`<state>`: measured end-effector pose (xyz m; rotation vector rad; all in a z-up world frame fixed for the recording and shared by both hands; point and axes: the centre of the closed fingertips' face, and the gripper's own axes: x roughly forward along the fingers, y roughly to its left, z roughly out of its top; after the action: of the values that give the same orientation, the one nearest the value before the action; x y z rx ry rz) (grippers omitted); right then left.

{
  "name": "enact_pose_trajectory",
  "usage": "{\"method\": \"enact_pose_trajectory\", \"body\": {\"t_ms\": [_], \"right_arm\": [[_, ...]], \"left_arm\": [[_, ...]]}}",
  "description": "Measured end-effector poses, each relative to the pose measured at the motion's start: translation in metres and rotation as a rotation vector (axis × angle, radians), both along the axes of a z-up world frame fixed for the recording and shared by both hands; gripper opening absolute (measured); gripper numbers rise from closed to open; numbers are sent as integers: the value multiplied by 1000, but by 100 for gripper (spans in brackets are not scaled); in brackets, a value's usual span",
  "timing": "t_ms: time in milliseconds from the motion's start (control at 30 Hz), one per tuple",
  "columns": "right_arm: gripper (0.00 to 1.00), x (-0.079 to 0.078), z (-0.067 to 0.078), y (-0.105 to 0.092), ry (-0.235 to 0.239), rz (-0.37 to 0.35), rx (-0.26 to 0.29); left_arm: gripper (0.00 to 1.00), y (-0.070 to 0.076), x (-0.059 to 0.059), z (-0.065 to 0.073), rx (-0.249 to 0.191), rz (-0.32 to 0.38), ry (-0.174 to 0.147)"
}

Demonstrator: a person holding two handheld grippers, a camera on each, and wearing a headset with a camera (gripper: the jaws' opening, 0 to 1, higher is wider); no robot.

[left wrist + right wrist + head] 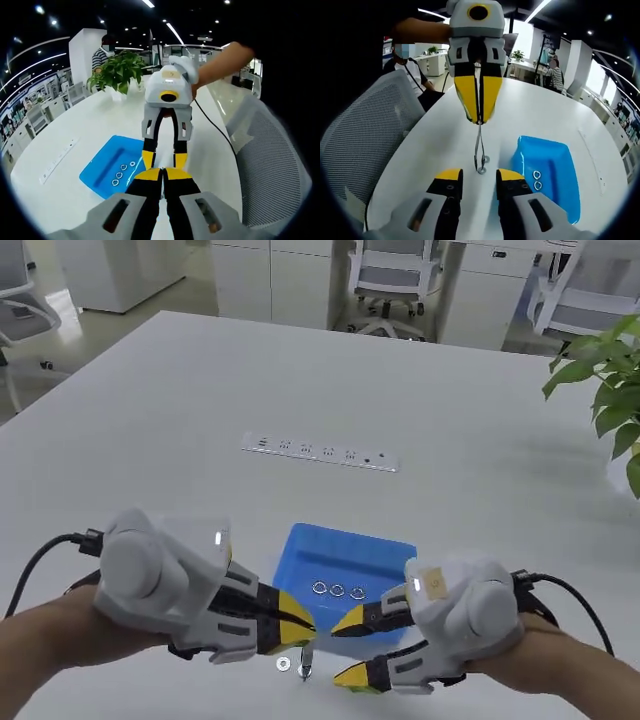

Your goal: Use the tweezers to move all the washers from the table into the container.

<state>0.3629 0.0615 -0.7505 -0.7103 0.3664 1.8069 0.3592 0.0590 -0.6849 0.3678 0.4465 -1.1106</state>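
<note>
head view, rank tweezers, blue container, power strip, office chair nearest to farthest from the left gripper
1. tweezers, clamped in the shut left gripper
2. blue container, just ahead, slightly right
3. power strip, mid-table
4. office chair, beyond the far edge

The worktop [420,400] looked smooth, matt and pale grey-white. The container [345,555] was glossy blue plastic and caught the ceiling lights. The washers [337,590] and the thin tweezers [480,145] were bare, bright metal. The left tongs [310,624] and right tongs [342,650] had matt white plastic shells with yellow and black plastic jaws. A chair [270,165] had a back of grey woven mesh.
</note>
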Motion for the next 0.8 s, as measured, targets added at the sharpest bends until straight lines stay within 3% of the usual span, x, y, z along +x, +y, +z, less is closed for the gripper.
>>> {"method": "enact_pose_trajectory", "body": {"t_ms": [467,800], "right_arm": [[14,-5,-12,19,-54,97,-34],[12,-9,-18,22,-44,114,-46]], "left_arm": [[5,1,0,0,3,-5,2],[5,1,1,-1,14,-18,1]]}}
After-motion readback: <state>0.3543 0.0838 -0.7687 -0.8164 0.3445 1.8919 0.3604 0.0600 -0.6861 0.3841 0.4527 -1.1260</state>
